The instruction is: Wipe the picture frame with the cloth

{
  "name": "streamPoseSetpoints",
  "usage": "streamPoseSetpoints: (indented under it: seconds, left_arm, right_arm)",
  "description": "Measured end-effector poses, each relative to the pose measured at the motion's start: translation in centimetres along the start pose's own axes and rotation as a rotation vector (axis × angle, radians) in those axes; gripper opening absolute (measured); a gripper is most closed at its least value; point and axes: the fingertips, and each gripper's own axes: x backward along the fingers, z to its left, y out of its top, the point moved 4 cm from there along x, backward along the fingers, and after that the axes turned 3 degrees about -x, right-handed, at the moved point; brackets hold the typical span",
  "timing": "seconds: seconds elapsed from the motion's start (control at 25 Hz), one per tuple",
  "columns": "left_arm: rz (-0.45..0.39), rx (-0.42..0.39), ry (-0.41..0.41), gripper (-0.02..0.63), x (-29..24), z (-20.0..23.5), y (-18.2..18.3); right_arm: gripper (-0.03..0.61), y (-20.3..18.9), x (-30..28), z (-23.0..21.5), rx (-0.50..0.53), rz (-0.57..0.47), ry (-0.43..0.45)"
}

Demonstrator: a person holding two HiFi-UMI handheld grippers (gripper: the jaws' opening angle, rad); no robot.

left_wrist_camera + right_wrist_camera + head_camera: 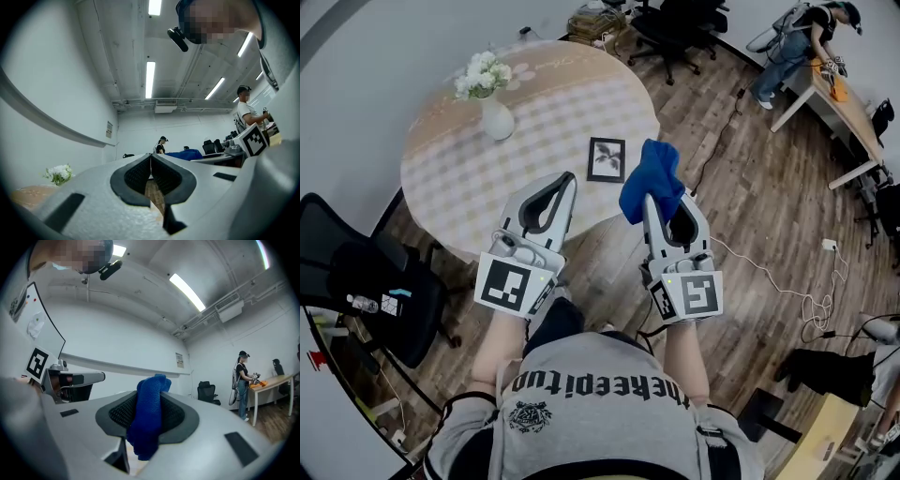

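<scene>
Fingers (117, 414) of your right gripper (652, 211) clamp the crumpled blue knitted cloth (652, 178); your left gripper (566, 185) is closed, empty. The small black picture frame (607, 158) lies on the round checked table (534, 103), apparently untouched: wiping remains.

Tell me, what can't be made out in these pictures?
- Frame: head view, too small to tell what it shows; neither gripper view shows it.
- Right gripper tips: head view, covered by the cloth.
- Table near edge: head view, partly behind the left gripper.
</scene>
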Motion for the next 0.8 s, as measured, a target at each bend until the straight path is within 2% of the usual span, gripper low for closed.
streamPoseSetpoints:
  seconds: [0.8]
  left_arm:
    - [-0.052, 0.038, -0.203, 0.018, -5.4, 9.0, -2.4]
  right_arm:
    - [0.127, -1.0, -7.5, 1.2, 0.014, -0.036, -0.215]
